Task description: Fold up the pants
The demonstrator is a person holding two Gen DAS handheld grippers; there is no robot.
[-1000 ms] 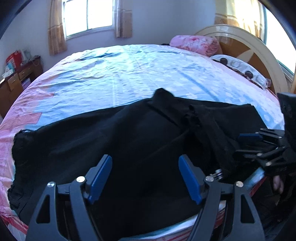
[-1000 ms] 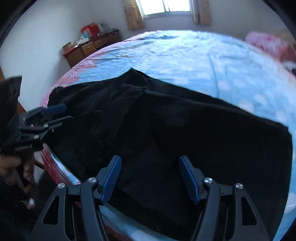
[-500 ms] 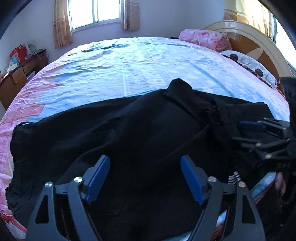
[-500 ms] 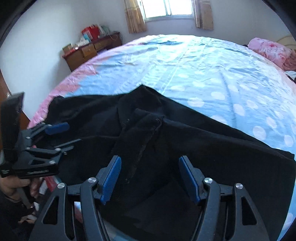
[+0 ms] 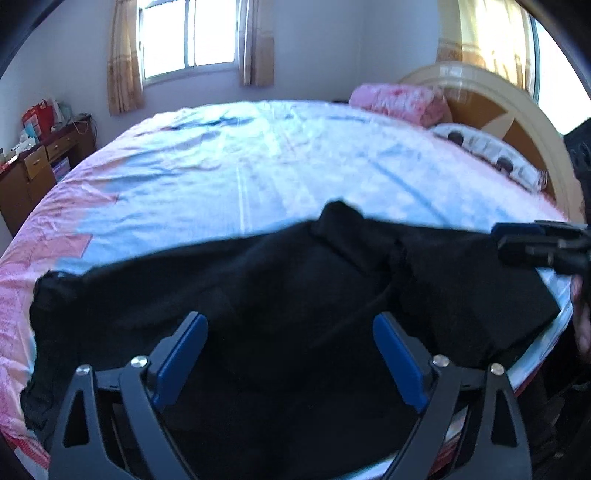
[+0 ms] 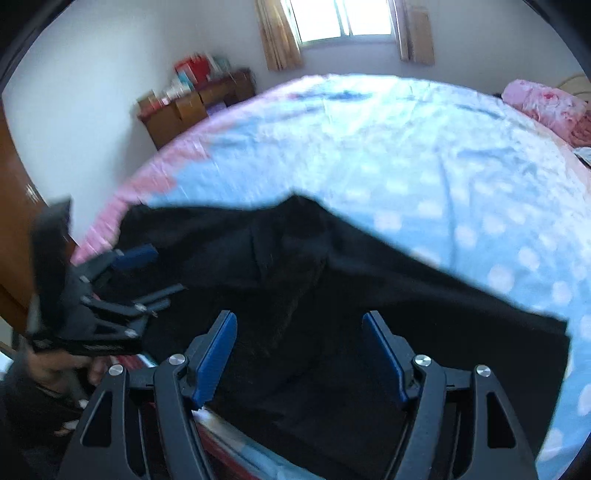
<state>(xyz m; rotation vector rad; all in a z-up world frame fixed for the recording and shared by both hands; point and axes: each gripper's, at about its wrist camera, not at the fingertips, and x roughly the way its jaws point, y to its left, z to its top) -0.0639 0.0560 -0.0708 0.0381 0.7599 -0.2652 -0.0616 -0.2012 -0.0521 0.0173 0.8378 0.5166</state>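
Note:
Black pants (image 5: 258, 295) lie spread across the near edge of the bed, with a raised fold peak near the middle; they also show in the right wrist view (image 6: 332, 295). My left gripper (image 5: 290, 332) is open and empty above the pants near the bed's front edge. My right gripper (image 6: 299, 332) is open and empty above the pants' right part. The right gripper shows at the right edge of the left wrist view (image 5: 532, 243), the left gripper at the left of the right wrist view (image 6: 122, 280).
The bed has a blue dotted sheet (image 5: 277, 166) with pink borders. A pink blanket (image 5: 399, 101) and a pillow (image 5: 491, 155) lie by the curved headboard (image 5: 517, 118). A wooden desk (image 5: 40, 166) stands against the left wall under a window (image 5: 188, 33).
Both grippers have pulled back and up from the pants, staying open. The views are blurred by motion. The pants lie much the same.

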